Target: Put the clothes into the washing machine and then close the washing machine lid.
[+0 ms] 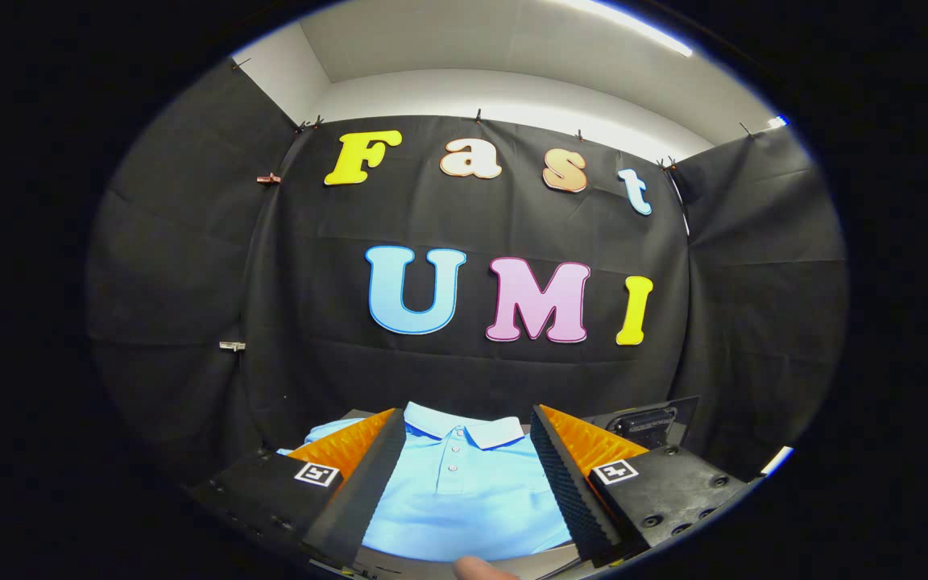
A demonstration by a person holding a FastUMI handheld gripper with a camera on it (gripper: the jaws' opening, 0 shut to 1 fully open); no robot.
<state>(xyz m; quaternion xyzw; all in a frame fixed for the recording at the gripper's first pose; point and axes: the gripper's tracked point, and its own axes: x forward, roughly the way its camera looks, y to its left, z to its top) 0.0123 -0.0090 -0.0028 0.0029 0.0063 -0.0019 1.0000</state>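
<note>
**Desk:** While you had the tongs (464,475) over the counter, what state were they in, and where were the clothes?

**Operator:** I had them spread wide, gripping nothing. The blue polo shirt (464,491) lay flat between the two fingers (367,475), collar toward twelve o'clock and button placket running down the middle of the gap. Neither pad touched the fabric as far as I could tell. A fingertip (484,569) of the person holding the rig showed at six o'clock, just under the shirt's near edge.

**Desk:** And the washing machine?

**Operator:** I could not pick it out for certain. A dark angled unit (649,419) sat beyond the right finger at about two o'clock; it might have been part of the machine, but I wouldn't swear to it.

**Desk:** What worried you from there?

**Operator:** Mostly the grab. I judged that a flat, smooth shirt gives the pads little to bite, so closing on a single thin layer could let it slip out on the lift. Catching only the collar could leave the body and sleeves trailing, to snag on the machine's rim.

**Desk:** Any readable writing?

**Operator:** No brand or label on the shirt. Each finger carried a small square black-and-white marker (317,474), a pattern and not text.
</note>
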